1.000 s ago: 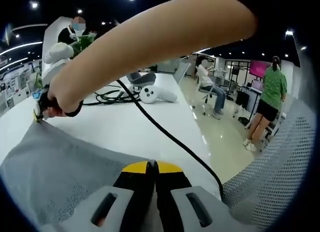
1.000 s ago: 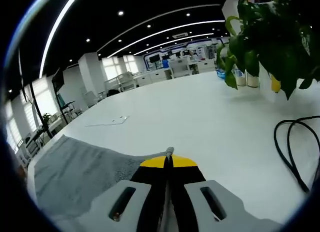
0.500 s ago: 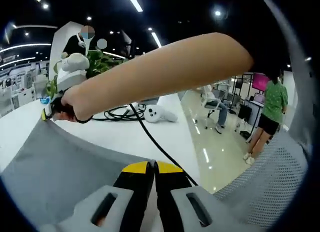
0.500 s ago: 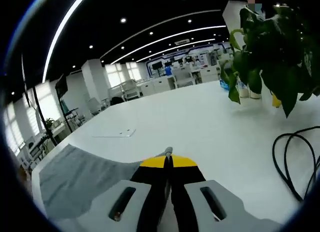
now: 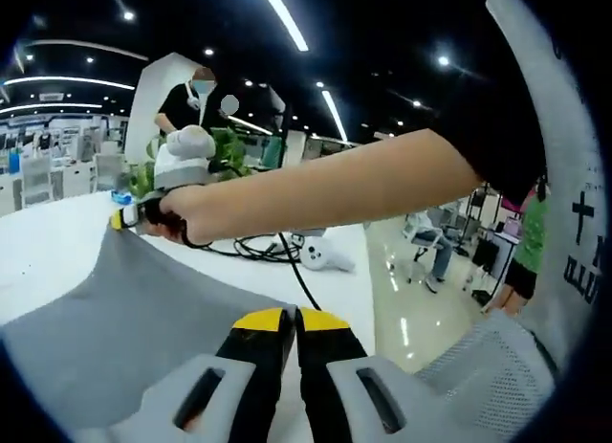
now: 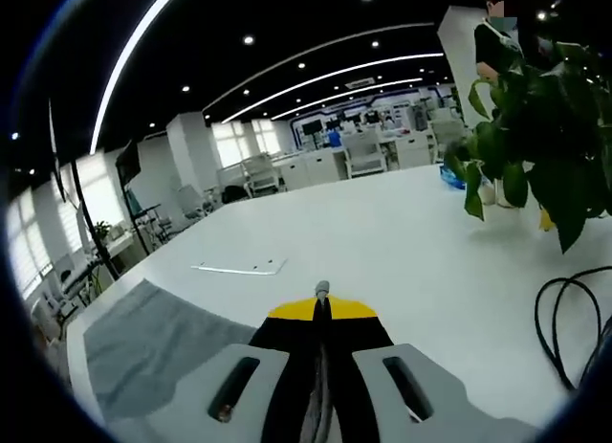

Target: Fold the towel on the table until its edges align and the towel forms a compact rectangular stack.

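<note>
A grey towel is stretched in the air between my two grippers, above the white table. My left gripper is shut on the towel's near edge. My right gripper, held by a hand on a bare arm, pinches the far corner at upper left. In the right gripper view, my right gripper is shut with a bit of grey cloth at its tip. The rest of the towel hangs to the lower left over the table.
A black cable and a white controller lie on the table's far side. A potted plant, a cable loop and a flat clear plate also sit there. A mesh chair stands close right.
Both grippers have risen, lifting the towel off the table and pulling it taut. In the left gripper view the right gripper has moved up and to the right.
</note>
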The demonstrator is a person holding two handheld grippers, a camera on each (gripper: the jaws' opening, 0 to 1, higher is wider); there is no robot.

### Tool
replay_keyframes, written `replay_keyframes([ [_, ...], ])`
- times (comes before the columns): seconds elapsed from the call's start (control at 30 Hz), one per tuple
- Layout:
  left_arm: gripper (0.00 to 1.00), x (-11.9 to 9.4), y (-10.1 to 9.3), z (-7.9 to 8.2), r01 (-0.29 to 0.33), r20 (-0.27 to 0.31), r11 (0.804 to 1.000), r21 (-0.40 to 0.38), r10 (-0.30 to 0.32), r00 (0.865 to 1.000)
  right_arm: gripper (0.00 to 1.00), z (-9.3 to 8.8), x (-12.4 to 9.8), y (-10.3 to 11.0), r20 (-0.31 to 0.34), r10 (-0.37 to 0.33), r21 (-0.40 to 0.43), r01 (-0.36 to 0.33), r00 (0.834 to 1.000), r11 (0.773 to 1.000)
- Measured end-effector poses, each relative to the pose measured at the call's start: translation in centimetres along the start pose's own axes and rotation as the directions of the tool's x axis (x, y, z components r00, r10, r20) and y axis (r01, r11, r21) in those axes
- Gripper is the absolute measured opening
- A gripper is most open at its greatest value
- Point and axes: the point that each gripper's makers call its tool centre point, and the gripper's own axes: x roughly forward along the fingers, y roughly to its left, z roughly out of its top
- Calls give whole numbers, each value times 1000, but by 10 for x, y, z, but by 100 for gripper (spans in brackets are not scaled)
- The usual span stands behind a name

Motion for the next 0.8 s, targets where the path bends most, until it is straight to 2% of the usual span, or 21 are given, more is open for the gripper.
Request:
replay_keyframes([
  [0.03,4,-7,3,1,-23,-6,1000,1,23,1000,0,3,0,6,-1,3,-4,-3,1000,1000],
  [0.27,5,-41,10,6,-87,7,996,-4,87,996,0,18,-4,38,17,31,-12,-31,999,999],
  [0.33,5,-52,14,9,-123,19,992,-37,123,992,0,18,-1,44,14,36,-15,-36,999,999],
  [0.53,5,-82,14,13,-155,41,987,-45,157,987,0,25,9,58,24,33,6,-33,999,999],
  [0.7,4,-114,22,13,-196,47,979,-56,199,979,0,36,1,93,46,40,1,-40,998,999],
  [0.8,4,-137,29,10,-219,51,973,-66,222,974,0,39,4,108,53,43,-2,-43,998,999],
])
